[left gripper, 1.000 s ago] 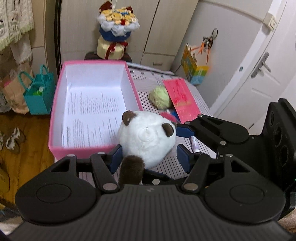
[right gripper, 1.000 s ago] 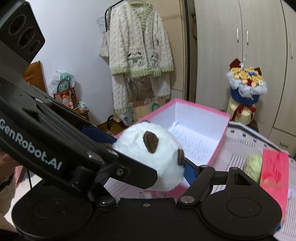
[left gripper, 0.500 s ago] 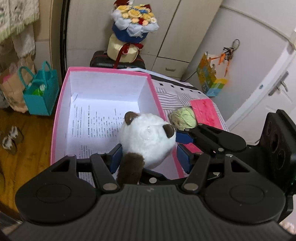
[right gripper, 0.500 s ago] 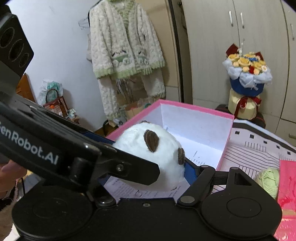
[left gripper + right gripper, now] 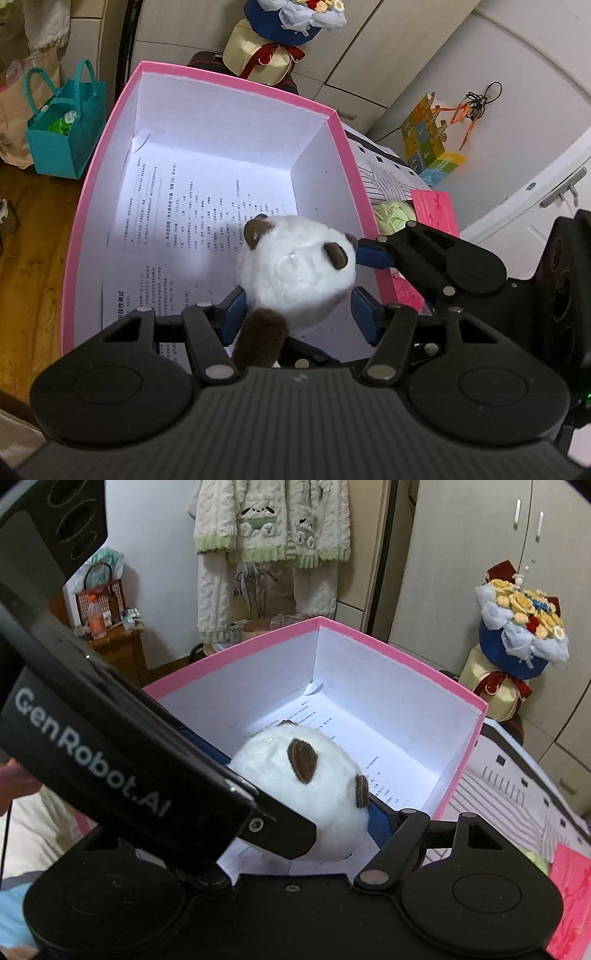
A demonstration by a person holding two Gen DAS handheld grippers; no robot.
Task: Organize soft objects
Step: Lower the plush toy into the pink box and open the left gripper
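A white plush panda (image 5: 295, 266) with brown ears hangs over the inside of the open pink box (image 5: 229, 83), above the printed paper lining its floor. My left gripper (image 5: 297, 314) holds the plush's lower body between its blue pads, and its jaws are closing further on it. My right gripper (image 5: 303, 786) grips the same plush (image 5: 314, 794) from the right. Its blue fingertip (image 5: 373, 254) presses beside one ear, and its other finger is hidden behind the left gripper's body. A pale green yarn ball (image 5: 393, 216) lies outside the box's right wall.
A pink sheet (image 5: 434, 206) lies by the yarn on the striped table cover. A flower bouquet (image 5: 291, 22) stands behind the box, a teal bag (image 5: 62, 125) on the floor to the left. A colourful carton (image 5: 428, 140) stands near the door. Knitted clothes (image 5: 273, 535) hang on the far wall.
Both grippers carried the plush forward from in front of the box's near rim to over its inside, and lower. The box now fills more of both views.
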